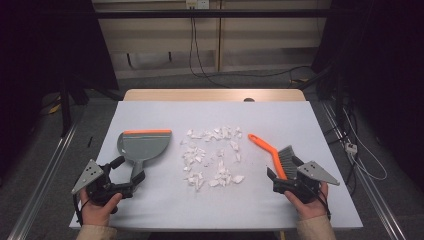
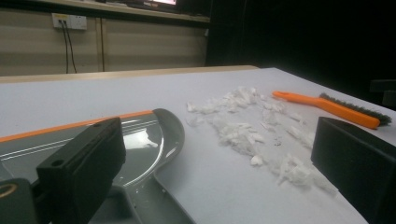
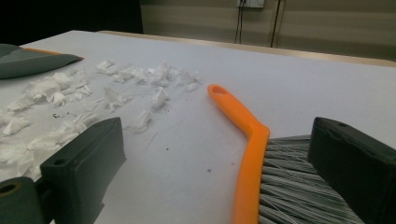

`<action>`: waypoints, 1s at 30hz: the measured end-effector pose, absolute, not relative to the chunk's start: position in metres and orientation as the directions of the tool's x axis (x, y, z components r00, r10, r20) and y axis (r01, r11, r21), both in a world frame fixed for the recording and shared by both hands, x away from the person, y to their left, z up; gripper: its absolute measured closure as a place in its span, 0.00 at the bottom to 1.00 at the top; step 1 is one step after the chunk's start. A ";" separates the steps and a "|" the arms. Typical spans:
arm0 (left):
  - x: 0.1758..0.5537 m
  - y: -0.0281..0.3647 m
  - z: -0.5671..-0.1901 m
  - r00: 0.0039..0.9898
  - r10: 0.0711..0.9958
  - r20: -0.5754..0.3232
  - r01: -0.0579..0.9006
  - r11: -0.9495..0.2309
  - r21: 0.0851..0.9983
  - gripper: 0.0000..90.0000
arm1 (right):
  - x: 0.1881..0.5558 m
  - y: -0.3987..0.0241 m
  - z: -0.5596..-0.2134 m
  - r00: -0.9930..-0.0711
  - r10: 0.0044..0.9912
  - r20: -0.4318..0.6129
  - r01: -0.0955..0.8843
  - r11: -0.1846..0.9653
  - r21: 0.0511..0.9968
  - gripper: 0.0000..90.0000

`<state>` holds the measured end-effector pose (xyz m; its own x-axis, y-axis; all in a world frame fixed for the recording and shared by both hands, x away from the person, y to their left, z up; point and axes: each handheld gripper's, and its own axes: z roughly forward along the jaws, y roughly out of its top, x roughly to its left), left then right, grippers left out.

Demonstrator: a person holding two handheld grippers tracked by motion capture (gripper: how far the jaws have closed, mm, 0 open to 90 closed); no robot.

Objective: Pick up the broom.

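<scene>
A grey dustpan [image 1: 145, 144] [image 2: 140, 135] [image 3: 28, 58] with an orange lip lies at the table's left, its handle pointing toward me. My left gripper [image 1: 130, 168] [image 2: 219, 140] is open, its jaws standing wide on either side of that handle without touching it. White paper scraps [image 1: 212, 157] [image 2: 243, 130] [image 3: 70, 93] are scattered in the middle. An orange-handled brush [image 1: 262, 145] [image 2: 327, 105] [image 3: 243, 121] with grey bristles lies at the right. My right gripper [image 1: 284, 170] [image 3: 215, 140] is open, and the brush head lies between its jaws.
A pale grey mat [image 1: 300, 120] covers the wooden table [image 1: 215, 95]. Metal rails [image 1: 45, 170] run along both sides on the floor. Cables [image 1: 360, 155] lie on the floor to the right and behind. A wall socket [image 2: 69, 21] sits on the back wall.
</scene>
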<state>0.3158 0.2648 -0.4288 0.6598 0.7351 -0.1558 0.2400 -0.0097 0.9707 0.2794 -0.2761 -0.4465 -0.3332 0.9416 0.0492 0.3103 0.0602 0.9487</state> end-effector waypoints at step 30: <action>0.316 0.260 -0.427 0.678 0.720 -0.148 0.217 -0.003 0.976 0.04 | 0.360 -0.267 -0.425 -0.344 0.939 0.017 0.495 0.165 0.853 0.22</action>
<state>0.3161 0.2602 -0.4267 0.6782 0.7198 -0.1480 0.2168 -0.0035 0.9762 0.3599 -0.2666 -0.4250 -0.3437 0.9389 0.0173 0.4950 0.1655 0.8530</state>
